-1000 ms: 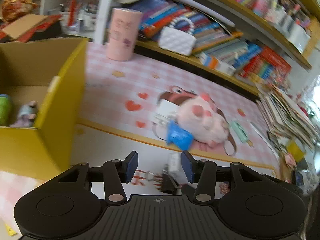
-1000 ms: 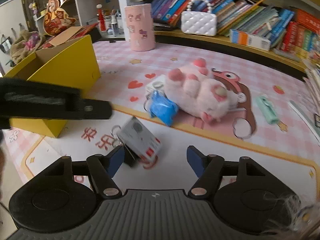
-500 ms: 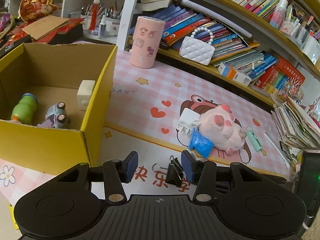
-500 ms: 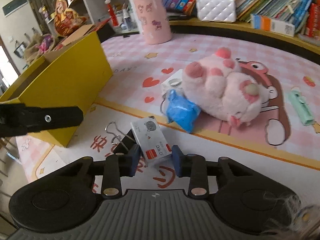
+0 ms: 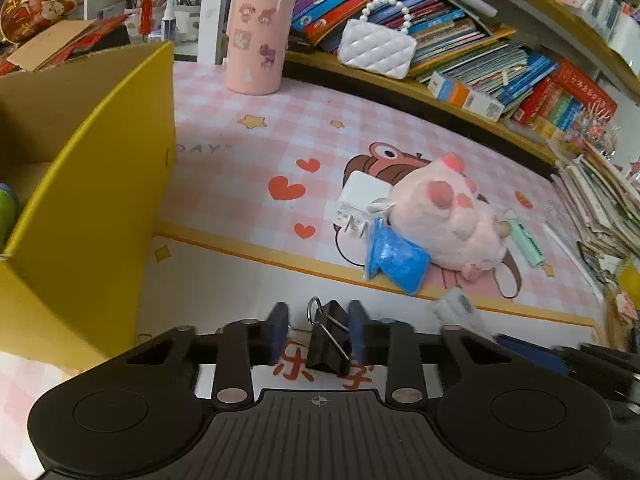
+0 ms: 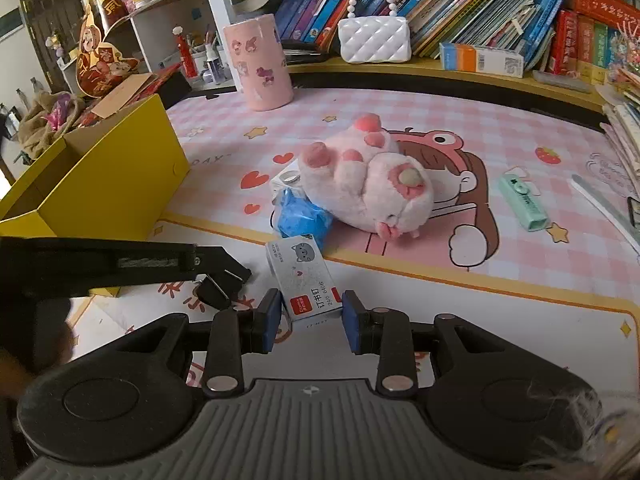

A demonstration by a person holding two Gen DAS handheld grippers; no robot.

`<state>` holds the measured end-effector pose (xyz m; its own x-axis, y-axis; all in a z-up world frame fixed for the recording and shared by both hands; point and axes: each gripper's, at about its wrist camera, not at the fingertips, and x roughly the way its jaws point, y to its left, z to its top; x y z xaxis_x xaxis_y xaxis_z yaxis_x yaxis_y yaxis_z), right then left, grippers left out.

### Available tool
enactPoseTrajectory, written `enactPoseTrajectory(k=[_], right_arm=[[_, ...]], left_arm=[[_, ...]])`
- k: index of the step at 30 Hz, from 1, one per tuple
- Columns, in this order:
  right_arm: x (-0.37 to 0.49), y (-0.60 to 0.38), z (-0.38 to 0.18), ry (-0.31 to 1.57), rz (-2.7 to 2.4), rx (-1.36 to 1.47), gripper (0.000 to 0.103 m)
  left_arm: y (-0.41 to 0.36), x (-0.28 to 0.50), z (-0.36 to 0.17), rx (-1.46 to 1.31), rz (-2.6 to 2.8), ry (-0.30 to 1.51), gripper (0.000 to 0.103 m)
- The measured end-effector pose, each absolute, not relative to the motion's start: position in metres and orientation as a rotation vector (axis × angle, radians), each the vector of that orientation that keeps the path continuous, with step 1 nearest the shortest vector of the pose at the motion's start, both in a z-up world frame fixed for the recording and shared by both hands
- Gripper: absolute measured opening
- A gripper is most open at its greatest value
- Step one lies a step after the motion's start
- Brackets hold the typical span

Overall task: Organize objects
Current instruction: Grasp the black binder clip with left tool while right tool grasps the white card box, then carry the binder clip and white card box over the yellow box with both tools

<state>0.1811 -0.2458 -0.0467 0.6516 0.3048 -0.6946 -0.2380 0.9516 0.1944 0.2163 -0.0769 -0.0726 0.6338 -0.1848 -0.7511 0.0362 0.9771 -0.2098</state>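
Left wrist: left gripper (image 5: 319,334) part-open, pads bracketing the black binder clip (image 5: 328,336) on the mat, right pad near touching, grip not confirmed; yellow box (image 5: 100,208) lies to my left. Right wrist: right gripper (image 6: 307,320) pads flank the staple box (image 6: 306,278), long axis pointing away from me; contact unclear, near end hidden behind the pads.

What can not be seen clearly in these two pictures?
- Yellow box contents: left view, its wall hides all but a green edge; right view shows no inside.
- Staple box: left view, blurred, print unreadable.
- Charger: right view, mostly behind the plush and blue bag.
- Binder clip: right view, partly behind the left gripper.
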Motion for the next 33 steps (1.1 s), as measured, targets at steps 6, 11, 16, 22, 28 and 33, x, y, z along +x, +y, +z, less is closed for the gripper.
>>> enactPoseTrajectory(k=[6, 11, 16, 22, 28, 33], right_arm=[[0.169, -0.249, -0.043, 0.809, 0.262, 0.094, 0.031], [0.16, -0.247, -0.041, 0.814, 0.215, 0.089, 0.031], [0.142, -0.239, -0.036, 0.811, 0.193, 0.086, 0.031], [0.118, -0.215, -0.031, 0.805, 0.177, 0.081, 0.031], [0.092, -0.182, -0.025, 0.797, 0.181, 0.053, 0.031], [0.068, -0.145, -0.023, 0.802, 0.215, 0.022, 0.031]], left_arm=[[-0.079, 0.213, -0.071, -0.198, -0.15, 0.856, 0.004], [-0.074, 0.2, -0.054, -0.241, -0.172, 0.82, 0.003], [-0.06, 0.176, -0.035, -0.29, -0.206, 0.785, 0.003], [-0.037, 0.148, -0.025, -0.326, -0.231, 0.77, 0.003], [-0.004, 0.117, -0.023, -0.354, -0.241, 0.756, 0.003], [0.033, 0.091, -0.022, -0.383, -0.223, 0.746, 0.003]])
